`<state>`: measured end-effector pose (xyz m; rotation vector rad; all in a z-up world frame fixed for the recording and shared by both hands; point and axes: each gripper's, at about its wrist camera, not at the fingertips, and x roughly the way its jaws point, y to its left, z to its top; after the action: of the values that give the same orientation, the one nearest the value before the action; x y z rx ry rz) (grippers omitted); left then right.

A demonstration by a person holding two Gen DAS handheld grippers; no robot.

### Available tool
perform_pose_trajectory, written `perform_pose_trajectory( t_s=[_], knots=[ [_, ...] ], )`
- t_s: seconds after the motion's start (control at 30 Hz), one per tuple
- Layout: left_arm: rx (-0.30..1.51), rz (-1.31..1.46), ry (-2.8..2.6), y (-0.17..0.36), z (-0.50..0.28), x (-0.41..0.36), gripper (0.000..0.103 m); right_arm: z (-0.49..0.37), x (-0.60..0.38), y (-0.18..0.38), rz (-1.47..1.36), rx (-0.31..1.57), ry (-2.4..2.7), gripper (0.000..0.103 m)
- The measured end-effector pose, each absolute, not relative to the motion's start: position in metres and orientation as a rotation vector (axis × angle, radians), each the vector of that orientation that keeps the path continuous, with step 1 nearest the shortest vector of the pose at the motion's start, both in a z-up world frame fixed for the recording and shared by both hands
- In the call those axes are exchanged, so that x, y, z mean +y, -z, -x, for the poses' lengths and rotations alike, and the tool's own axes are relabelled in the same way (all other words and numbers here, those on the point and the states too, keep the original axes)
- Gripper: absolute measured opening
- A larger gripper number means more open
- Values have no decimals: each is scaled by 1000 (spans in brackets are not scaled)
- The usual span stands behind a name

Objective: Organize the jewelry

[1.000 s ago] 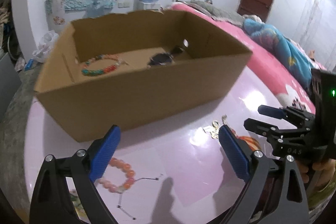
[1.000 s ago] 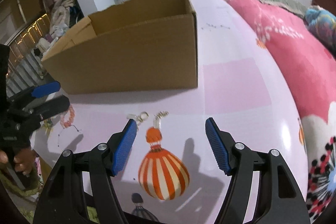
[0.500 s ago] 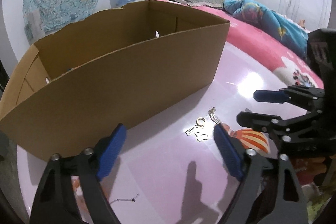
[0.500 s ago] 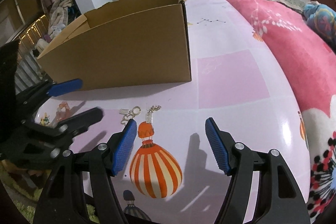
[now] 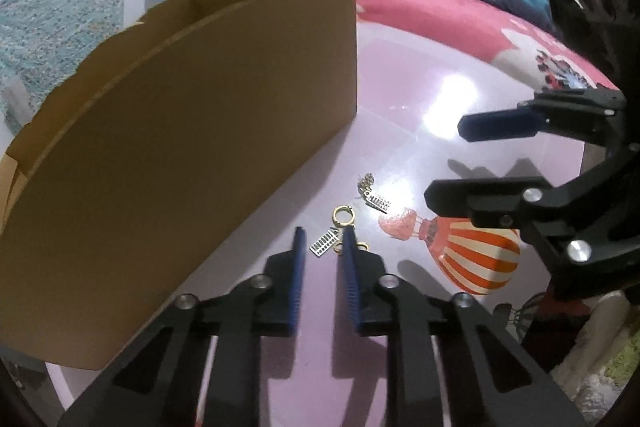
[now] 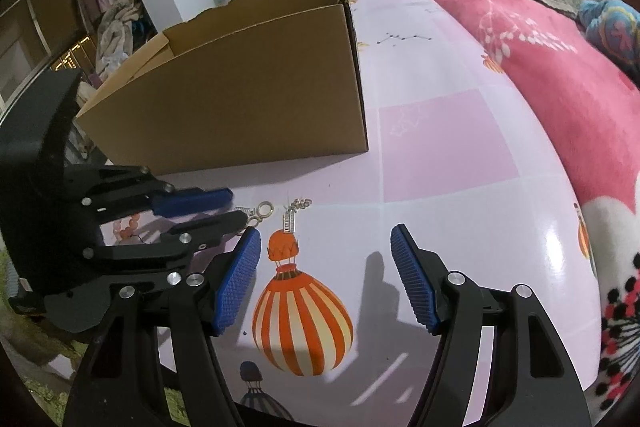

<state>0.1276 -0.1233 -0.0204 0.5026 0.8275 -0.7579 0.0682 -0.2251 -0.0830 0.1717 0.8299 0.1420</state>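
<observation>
Two small earrings lie on the pink table in front of a brown cardboard box (image 5: 192, 131). One is a gold ring with a silver ladder charm (image 5: 330, 233); it also shows in the right wrist view (image 6: 260, 209). The other silver earring (image 5: 376, 197) lies a little to the right (image 6: 292, 215). My left gripper (image 5: 322, 241) is low at the table, its jaws narrowed to a small gap around the ladder charm. My right gripper (image 6: 326, 247) is open and empty above the balloon picture (image 6: 300, 311).
The box (image 6: 240, 99) stands on the table's left part. A pink bead bracelet (image 6: 128, 227) lies behind the left gripper (image 6: 224, 207). A pink blanket (image 6: 540, 47) covers the bed to the right of the table.
My left gripper has come down and forward to the earrings and narrowed its jaws around the ladder charm. My right gripper has stayed open and hardly moved.
</observation>
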Motion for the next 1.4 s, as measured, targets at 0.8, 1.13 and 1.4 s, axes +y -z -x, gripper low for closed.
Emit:
perform_pose_trajectory(
  t_s=[0.8,1.13,1.4],
  knots=[
    [974,-256,750,23,-150,-86,0,-67,-225,84,-199,830,-165,64],
    [1017,-211,652,23,-134,-55,1,-68,-219,84,-180,837,-177,64],
    [927,-234,689,13,-127,-66,3,-69,-216,83,-171,830,-170,64]
  ],
)
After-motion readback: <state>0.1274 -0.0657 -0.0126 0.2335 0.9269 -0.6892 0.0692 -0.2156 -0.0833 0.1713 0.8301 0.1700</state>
